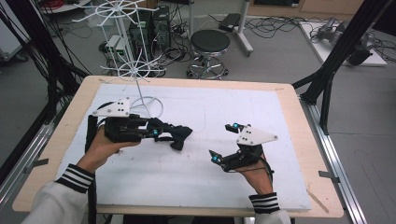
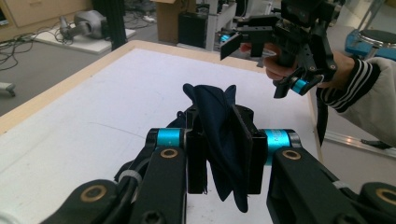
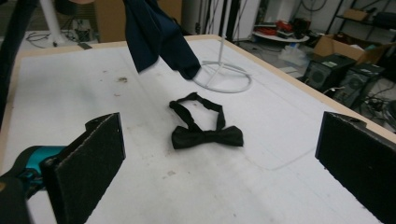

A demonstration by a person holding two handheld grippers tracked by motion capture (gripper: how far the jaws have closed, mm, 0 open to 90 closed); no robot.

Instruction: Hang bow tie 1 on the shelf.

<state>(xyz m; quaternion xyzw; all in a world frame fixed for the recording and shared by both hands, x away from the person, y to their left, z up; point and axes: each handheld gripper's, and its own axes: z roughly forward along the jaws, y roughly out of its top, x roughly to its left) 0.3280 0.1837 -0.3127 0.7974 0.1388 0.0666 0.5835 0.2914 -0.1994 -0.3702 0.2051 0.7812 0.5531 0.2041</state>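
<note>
While left gripper (image 2: 223, 161) fingers clamp the navy cloth (image 2: 219, 135), right gripper (image 1: 229, 141) fingers gape wide.

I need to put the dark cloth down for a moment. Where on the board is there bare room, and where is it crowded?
The white board is bare along the near edge between the two hands, and over its far right part beyond the right gripper. It is crowded at far left: the wire stand's ring base, the black bow tie, and the left gripper holding the dark cloth.
</note>
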